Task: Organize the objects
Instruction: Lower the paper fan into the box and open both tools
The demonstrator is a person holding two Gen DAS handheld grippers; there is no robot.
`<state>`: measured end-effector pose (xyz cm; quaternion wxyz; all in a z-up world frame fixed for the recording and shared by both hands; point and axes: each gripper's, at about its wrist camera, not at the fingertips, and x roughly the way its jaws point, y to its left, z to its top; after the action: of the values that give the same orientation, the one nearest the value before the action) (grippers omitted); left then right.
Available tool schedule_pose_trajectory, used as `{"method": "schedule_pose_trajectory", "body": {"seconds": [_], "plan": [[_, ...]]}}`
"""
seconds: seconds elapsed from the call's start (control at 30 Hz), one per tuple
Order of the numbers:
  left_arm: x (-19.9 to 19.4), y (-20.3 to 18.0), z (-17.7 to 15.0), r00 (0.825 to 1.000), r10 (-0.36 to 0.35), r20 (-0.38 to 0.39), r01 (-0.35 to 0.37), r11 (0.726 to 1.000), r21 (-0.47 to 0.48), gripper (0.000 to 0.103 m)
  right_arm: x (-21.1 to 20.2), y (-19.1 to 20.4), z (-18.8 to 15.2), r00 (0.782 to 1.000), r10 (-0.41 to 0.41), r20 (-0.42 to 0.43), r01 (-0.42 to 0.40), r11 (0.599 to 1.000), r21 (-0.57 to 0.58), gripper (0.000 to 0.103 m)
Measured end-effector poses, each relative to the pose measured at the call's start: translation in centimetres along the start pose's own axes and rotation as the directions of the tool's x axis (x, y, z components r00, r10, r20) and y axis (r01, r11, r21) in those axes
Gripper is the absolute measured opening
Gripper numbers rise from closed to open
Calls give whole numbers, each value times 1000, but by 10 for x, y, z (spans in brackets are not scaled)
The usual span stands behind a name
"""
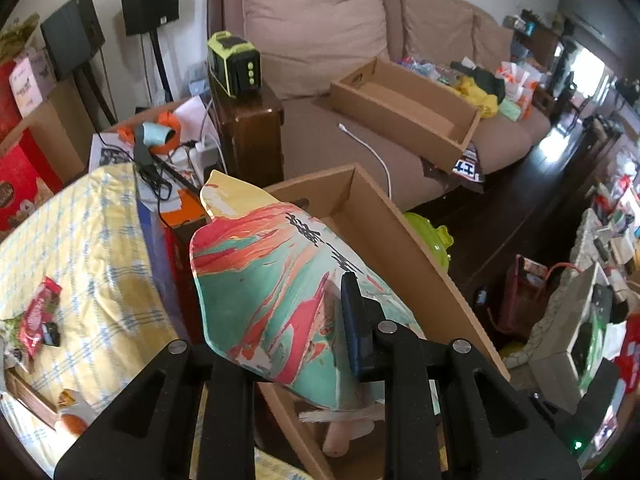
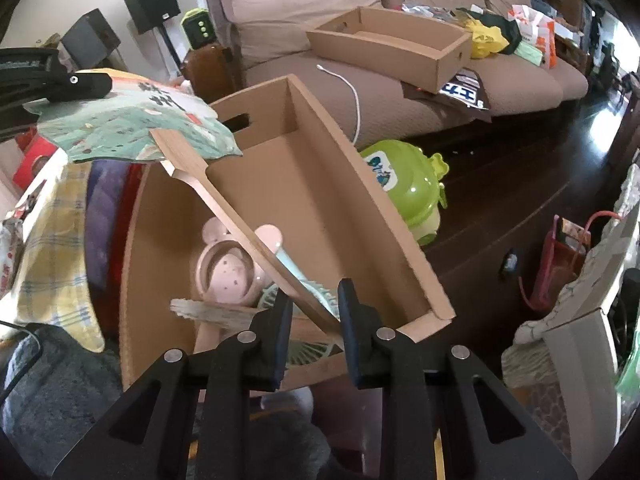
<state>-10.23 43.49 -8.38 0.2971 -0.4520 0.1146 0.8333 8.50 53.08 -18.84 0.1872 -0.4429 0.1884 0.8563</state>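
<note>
the left tool (image 1: 316, 344) tilts steeply down, its jaws nearly together and clamped on the fan (image 1: 276, 292); only one blue pad (image 1: 354, 320) shows, the other hidden behind the fan face. the right tool (image 2: 314, 320) also tilts steeply down, its two dark pads (image 2: 352, 312) a narrow gap apart, pressing on the handle (image 2: 256, 236) of the same fan. in the right wrist view the left tool's black finger (image 2: 86, 84) lies at the upper left, on the fan's edge.

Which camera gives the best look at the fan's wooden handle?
The right wrist view: the wooden handle runs its whole length from the fan's painted face down between the right tongs, over the cardboard box. In the left wrist view the face hides the handle.
</note>
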Motion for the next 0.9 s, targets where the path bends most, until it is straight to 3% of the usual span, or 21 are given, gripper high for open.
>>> {"method": "schedule_pose_trajectory", "body": {"seconds": [0.43,0.47,0.53,0.73,0.9], "plan": [[41,11,3,997,59,-42,-59,998,-10,22,16,6,2,999,32,-39,-33,999,-30,22],[42,10,3,996,73,-41,-73,997,-5,24,16,7,2,999,36,-38,-37,999,-31,22],[43,8,4,996,79,-48,-79,997,-2,43,15,7,2,998,49,-33,-50,998,-27,22],[45,1,4,994,81,-76,-80,997,16,64,16,3,2,999,27,-36,-27,1000,-6,22],[32,-12,2,993,71,-97,-63,994,85,70,15,-4,2,999,20,-34,-19,999,30,24]]}}
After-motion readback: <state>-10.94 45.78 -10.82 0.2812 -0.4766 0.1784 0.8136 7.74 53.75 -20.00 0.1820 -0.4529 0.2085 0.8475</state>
